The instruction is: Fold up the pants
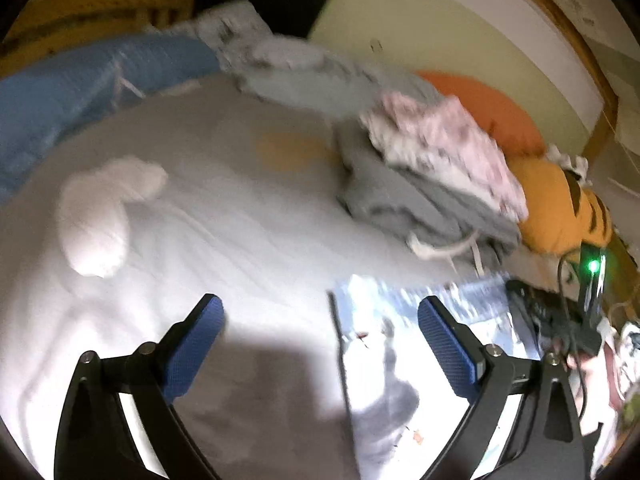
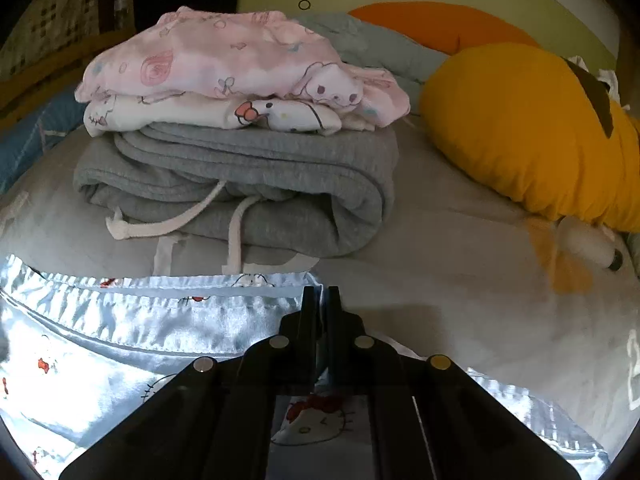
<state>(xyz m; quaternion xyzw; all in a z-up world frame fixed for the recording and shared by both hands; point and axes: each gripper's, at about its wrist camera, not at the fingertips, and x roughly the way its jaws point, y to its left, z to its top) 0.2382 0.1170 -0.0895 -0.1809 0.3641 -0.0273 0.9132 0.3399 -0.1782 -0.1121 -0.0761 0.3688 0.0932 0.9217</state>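
Note:
Light-blue satin pants (image 2: 120,328) with a cartoon-cat print lie flat on the pale bed sheet (image 2: 460,280), elastic waistband toward the far side. My right gripper (image 2: 321,292) is shut on the right corner of that waistband, and the fabric is pinched between the black fingers. In the left wrist view the same pants (image 1: 384,360) lie at lower right. My left gripper (image 1: 320,302) hangs open and wide over the sheet. Its right blue pad (image 1: 448,344) is over the pants' left part, its left pad (image 1: 196,344) over bare sheet. Nothing is held in it.
A folded stack stands just beyond the waistband: grey drawstring sweatpants (image 2: 240,184) under pink printed garments (image 2: 240,60). A yellow plush pillow (image 2: 528,128) and an orange cushion (image 2: 440,24) lie at right. A blue blanket (image 1: 80,92) and a white soft lump (image 1: 100,216) lie at left.

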